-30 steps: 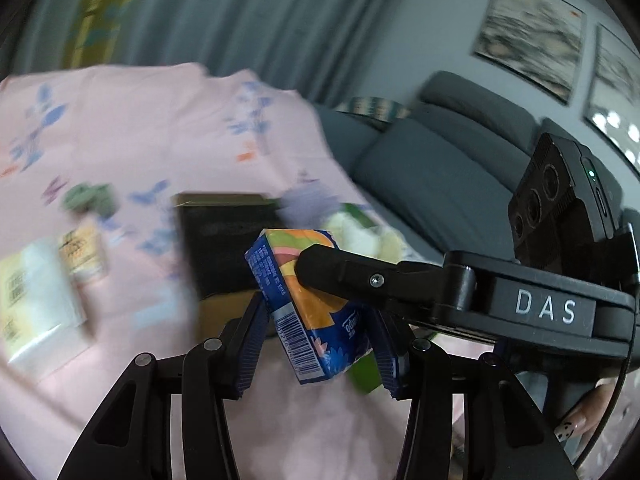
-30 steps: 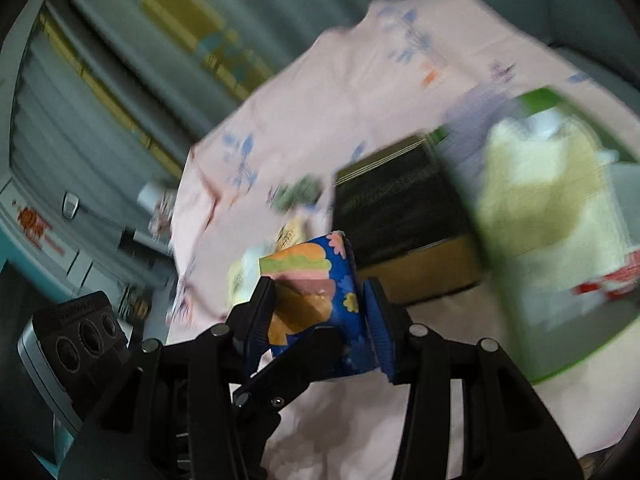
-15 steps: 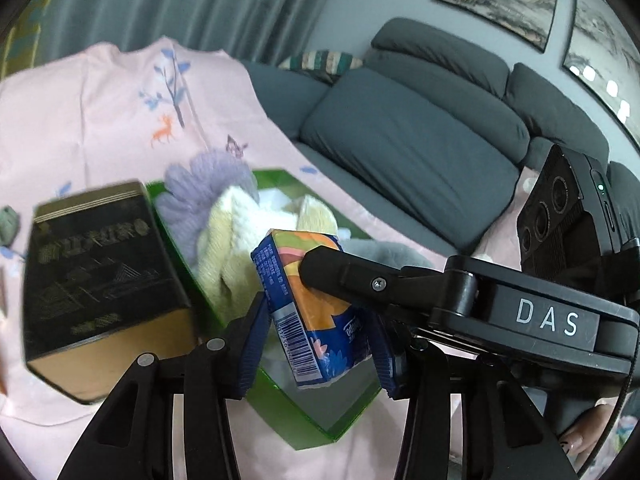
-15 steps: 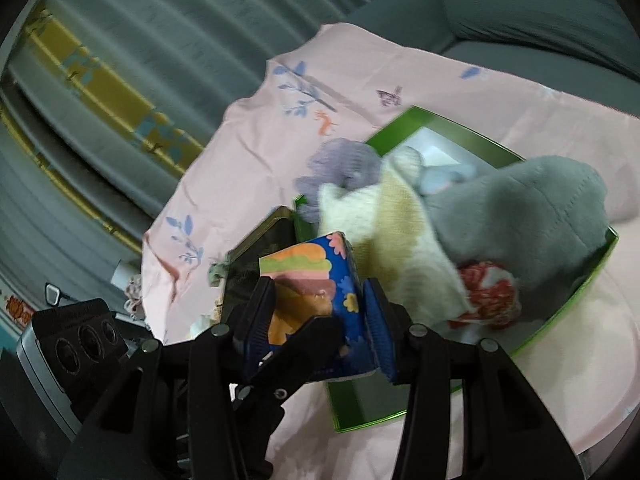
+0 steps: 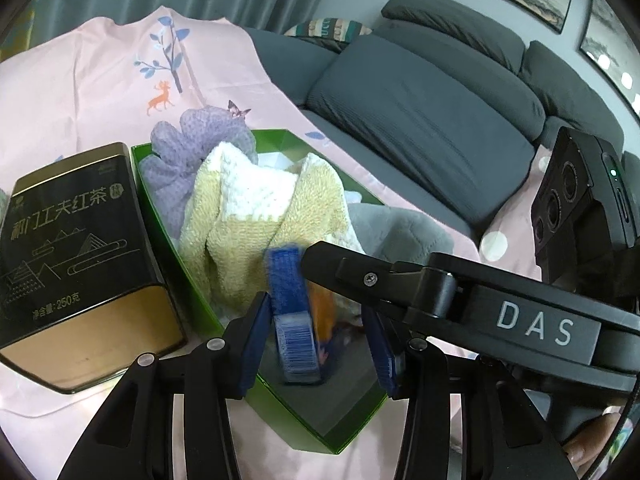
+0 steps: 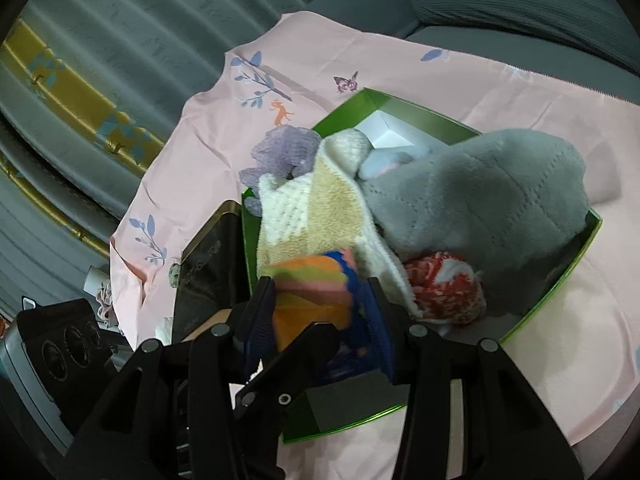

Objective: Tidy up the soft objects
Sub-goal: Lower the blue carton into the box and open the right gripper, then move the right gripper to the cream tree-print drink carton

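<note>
A blue and orange tissue pack (image 5: 298, 320) is blurred, dropping into the near corner of the green box (image 5: 168, 232); it also shows in the right wrist view (image 6: 312, 292). Both grippers have let go of it. My left gripper (image 5: 316, 344) is open above the box corner. My right gripper (image 6: 320, 320) is open, crossing the left one, with the pack loose between its pads. The box (image 6: 560, 280) holds a cream and yellow towel (image 5: 256, 220), a purple cloth (image 5: 188, 152), a grey plush (image 6: 480, 200) and a red patterned item (image 6: 444, 292).
A black and gold tea tin (image 5: 76, 256) lies left of the box on the pink patterned sheet (image 5: 100, 80). A grey sofa (image 5: 420, 100) stands behind. Curtains hang at the back. Small items lie beyond the sheet's far edge in the right wrist view.
Both grippers carried the tissue pack from over the tea tin to over the green box, then opened. The pack has slipped down into the box corner.
</note>
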`<move>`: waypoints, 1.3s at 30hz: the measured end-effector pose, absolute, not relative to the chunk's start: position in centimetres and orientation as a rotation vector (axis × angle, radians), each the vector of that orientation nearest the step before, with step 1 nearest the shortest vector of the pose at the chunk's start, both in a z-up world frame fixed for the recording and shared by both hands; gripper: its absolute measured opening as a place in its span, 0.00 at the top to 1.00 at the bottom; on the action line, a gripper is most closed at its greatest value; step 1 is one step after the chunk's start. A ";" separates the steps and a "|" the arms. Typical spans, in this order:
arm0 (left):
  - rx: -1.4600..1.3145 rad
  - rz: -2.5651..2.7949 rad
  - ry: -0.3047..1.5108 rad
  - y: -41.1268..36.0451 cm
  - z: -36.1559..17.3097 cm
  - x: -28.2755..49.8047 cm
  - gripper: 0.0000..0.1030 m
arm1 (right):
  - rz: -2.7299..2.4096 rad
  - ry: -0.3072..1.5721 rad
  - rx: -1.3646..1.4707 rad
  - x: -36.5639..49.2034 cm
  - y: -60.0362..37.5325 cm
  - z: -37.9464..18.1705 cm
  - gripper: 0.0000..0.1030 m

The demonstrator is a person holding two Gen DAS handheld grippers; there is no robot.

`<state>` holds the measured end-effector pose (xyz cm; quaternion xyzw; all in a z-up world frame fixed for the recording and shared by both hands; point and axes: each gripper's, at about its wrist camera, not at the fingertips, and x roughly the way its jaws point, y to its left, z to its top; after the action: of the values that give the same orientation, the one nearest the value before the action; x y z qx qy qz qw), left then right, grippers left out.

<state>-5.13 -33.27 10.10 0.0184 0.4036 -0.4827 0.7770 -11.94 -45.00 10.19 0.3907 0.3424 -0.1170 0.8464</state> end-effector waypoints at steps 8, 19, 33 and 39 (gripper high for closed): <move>0.049 -1.052 0.849 -33.0 10.7 -6.0 0.54 | -0.290 0.727 0.816 -12.3 -45.2 10.3 0.53; -0.036 -1.027 0.808 -27.6 13.1 -6.1 0.23 | -0.299 0.676 0.756 -12.8 -43.8 12.2 0.28; -0.125 -0.733 0.809 -12.6 12.3 -4.2 0.19 | -0.310 0.645 0.615 -12.2 -39.9 14.4 0.18; -0.177 -0.580 0.845 -5.9 10.7 -2.6 0.19 | -0.260 0.629 0.572 -11.4 -37.6 15.4 0.16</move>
<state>-2.65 -5.89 10.73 -0.0848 0.4035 -0.2773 0.8678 -11.36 -37.65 15.39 0.2767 0.3042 -0.1256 0.9028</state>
